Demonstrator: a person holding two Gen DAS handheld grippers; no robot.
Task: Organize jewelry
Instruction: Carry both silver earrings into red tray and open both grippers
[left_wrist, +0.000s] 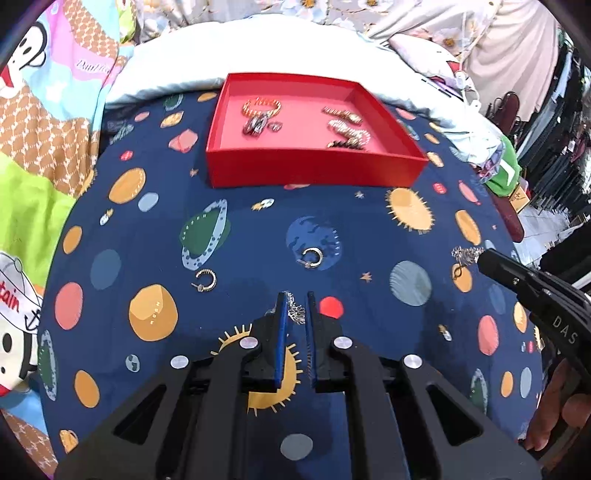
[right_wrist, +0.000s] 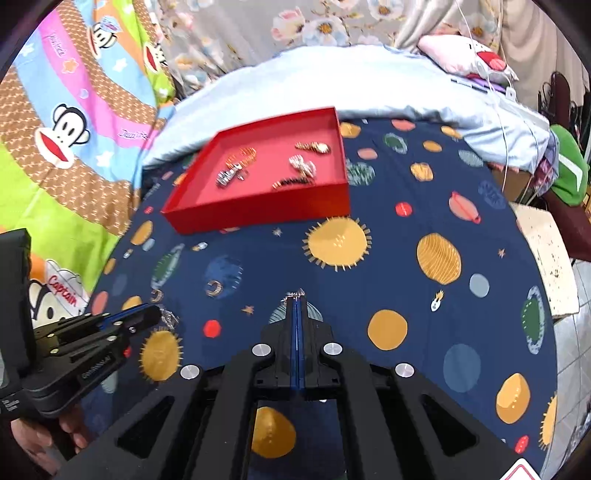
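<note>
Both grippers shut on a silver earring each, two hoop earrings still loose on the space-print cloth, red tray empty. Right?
Not quite: the red tray isn't empty. The left wrist view shows several bracelets and other pieces in it. The rest holds: left gripper and right gripper each pinch a silver earring, and two hoop earrings lie on the cloth.

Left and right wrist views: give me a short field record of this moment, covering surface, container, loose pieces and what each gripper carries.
surface: planet-print cloth
container: red tray, several bracelets inside
loose pieces: two hoop earrings on the cloth, outside the tray
left gripper: shut on a small silver earring
right gripper: shut on a second silver earring at its fingers' tips
done so far: neither held piece is in the tray yet
</note>
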